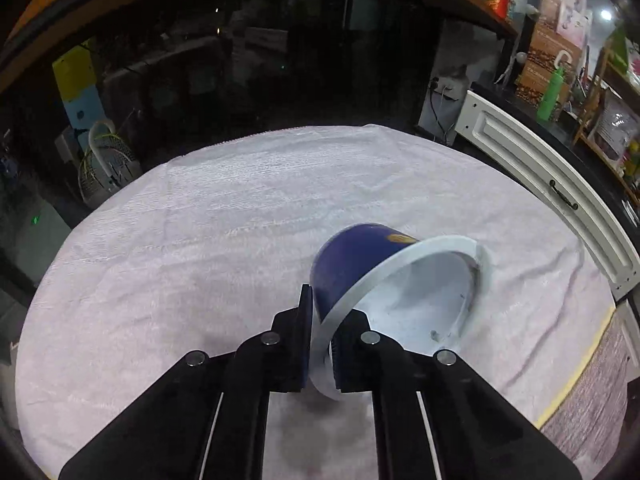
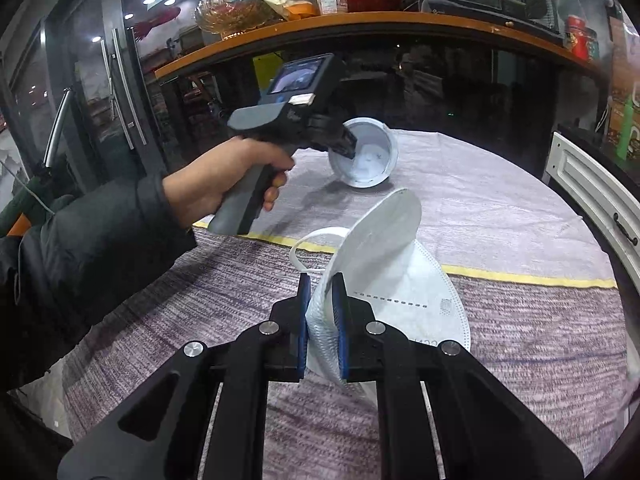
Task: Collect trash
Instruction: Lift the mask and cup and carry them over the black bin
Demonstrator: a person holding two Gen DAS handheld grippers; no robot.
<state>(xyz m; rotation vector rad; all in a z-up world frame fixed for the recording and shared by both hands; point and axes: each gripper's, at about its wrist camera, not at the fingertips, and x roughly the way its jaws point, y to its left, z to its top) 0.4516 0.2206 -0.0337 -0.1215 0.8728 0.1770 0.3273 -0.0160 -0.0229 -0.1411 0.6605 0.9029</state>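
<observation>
Left tongs (image 1: 322, 344) clamping one cup (image 1: 360, 264) rim, right tongs (image 2: 323, 332) pinching one mask (image 2: 384, 280)

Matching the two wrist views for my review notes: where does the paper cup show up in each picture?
Left wrist: cup lies tilted at lower centre-right, its white rim clamped in the left gripper.
Right wrist: cup sits upper centre on the pale cloth, mouth towards the camera, left gripper at its rim; the mask is nearer.
Shared landmark: the white panelled door at the right edge.

No readable text; mask (image 2: 400, 280) print (lower edge) illegible.
</observation>
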